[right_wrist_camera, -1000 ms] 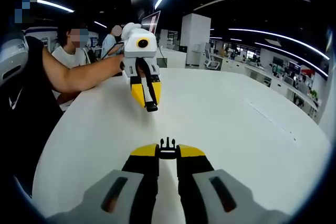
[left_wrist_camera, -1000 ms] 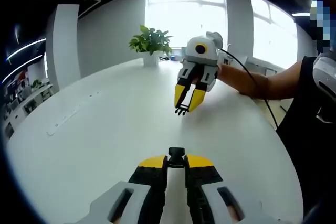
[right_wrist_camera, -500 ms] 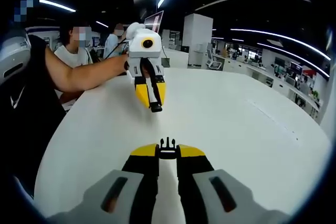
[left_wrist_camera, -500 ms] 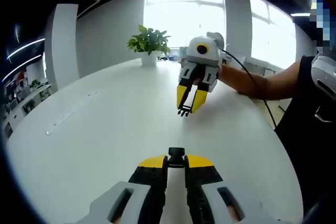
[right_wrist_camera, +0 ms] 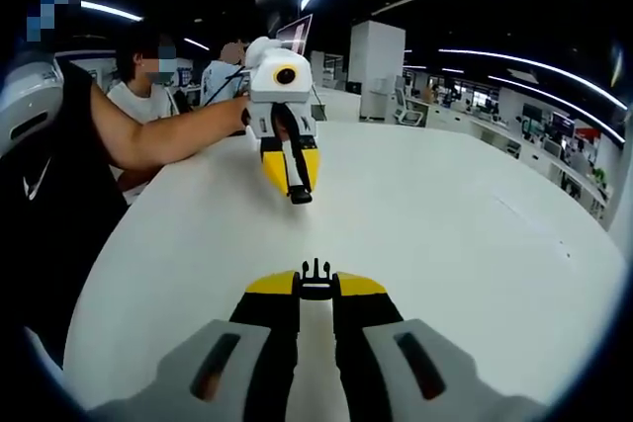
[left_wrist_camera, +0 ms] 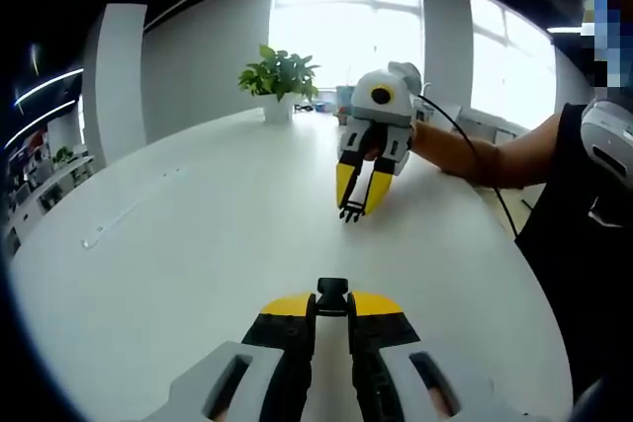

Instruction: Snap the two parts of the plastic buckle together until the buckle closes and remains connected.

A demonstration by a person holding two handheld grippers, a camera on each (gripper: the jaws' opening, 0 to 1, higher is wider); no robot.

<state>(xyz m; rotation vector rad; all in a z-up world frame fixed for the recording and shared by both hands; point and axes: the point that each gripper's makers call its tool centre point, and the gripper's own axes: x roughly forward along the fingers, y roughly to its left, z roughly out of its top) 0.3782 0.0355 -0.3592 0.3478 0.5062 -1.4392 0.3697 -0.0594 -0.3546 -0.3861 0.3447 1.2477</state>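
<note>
Holding the black plastic socket half of the buckle (left_wrist_camera: 332,293) in the clamped left gripper (left_wrist_camera: 332,305) and the black pronged half (right_wrist_camera: 315,272) in the clamped right gripper (right_wrist_camera: 315,286) above the white surface (left_wrist_camera: 198,234), well apart, any tilt risked jamming the prongs.

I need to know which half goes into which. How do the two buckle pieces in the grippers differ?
The left gripper holds a blunt, blocky buckle piece; the right gripper holds a pronged buckle piece with pointed tips. Both are small, black, clamped between yellow-tipped jaws, held apart above the white table.
</note>
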